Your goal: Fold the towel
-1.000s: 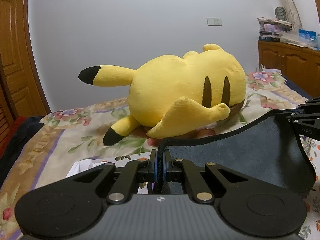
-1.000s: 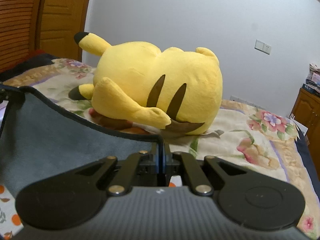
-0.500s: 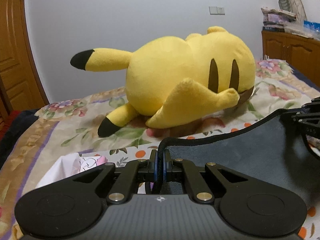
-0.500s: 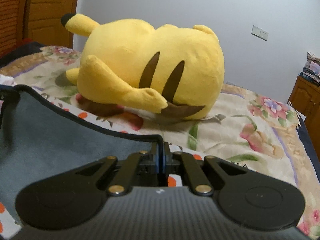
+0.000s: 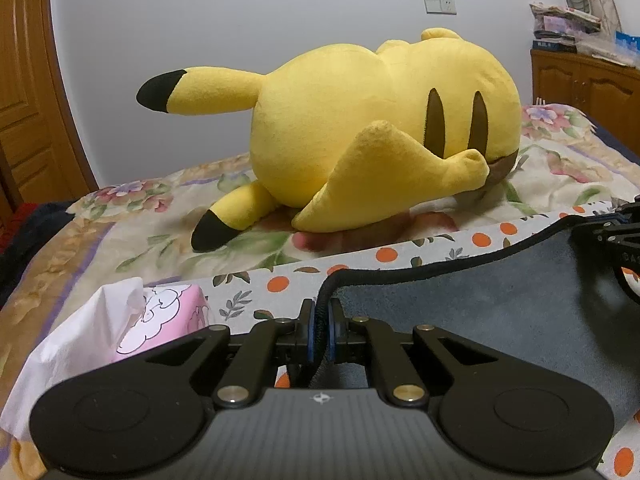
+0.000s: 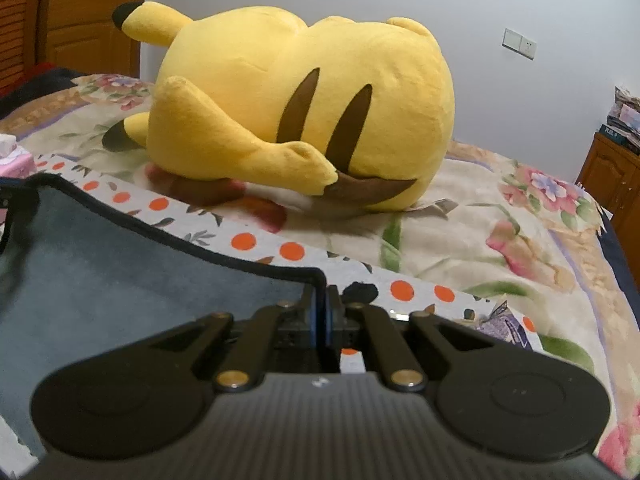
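The dark grey towel hangs stretched between the two grippers above the bed, its black-trimmed top edge running left to right and sagging in the middle. The left gripper pinches one top corner tight; the right gripper is clamped on the other. A yellow plush toy lies on its side beyond, and a pink tissue pack sits to the left.

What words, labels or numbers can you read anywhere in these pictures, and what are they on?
"CA": partial letters on the right hand-held gripper, cut off at the frame edge.
Books on the wooden cabinet: spine print too small and blurred to read.
Pink tissue pack: cartoon drawing only, no readable words.
Left hand-held gripper: a small emblem, no text.
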`<state>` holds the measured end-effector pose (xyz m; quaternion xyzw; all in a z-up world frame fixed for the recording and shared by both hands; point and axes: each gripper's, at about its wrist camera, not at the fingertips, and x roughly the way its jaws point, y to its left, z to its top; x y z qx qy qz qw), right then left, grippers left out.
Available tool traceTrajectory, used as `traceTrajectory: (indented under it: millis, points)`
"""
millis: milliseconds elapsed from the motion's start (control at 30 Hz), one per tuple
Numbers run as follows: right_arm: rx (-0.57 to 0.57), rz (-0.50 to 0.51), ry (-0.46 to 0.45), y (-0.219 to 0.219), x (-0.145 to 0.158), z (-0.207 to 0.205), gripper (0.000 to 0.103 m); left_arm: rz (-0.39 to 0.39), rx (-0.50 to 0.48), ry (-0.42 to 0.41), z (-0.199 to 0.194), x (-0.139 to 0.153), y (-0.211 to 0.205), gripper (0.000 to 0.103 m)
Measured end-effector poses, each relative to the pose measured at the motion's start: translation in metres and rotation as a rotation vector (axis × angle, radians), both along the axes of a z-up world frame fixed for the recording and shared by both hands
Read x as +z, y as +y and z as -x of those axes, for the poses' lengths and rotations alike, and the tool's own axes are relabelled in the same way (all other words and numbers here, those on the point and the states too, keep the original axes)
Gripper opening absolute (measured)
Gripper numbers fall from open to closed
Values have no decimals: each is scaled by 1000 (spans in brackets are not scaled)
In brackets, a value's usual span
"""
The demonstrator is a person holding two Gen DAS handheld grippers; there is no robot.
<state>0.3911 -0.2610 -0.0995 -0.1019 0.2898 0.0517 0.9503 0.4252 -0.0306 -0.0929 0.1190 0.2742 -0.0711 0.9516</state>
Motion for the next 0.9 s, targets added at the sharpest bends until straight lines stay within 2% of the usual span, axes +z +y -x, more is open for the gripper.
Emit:
traceTrajectory:
  millis: [67, 100, 133, 167, 200, 533, 667, 900]
  points:
    - [-4, 2, -3, 0, 1, 1, 16, -2, -6, 1, 1, -1, -1, 11]
    - [-2, 0, -5, 0, 2, 1, 18, -5, -7, 0, 1, -1, -1, 16]
    - [0, -1, -5, 0, 3, 2, 34, -8, -7, -1, 1, -2, -2, 20]
    - [1, -4, -5, 0, 3, 4, 41, -8, -5, -2, 2, -2, -1, 27]
    - [4, -12, -4, 0, 4, 5, 41, -6, -3, -1, 3, -2, -1, 31]
    - [26, -124, 29, 0, 10, 53, 41, 8, -8, 41, 39, -3, 5, 40]
    - [23, -139, 37, 0, 15, 76, 41, 10, -20, 38, 61, 4, 4, 54]
    - [10, -158, 32, -4, 28, 109, 41, 7, -44, 39, 97, 22, 0, 65]
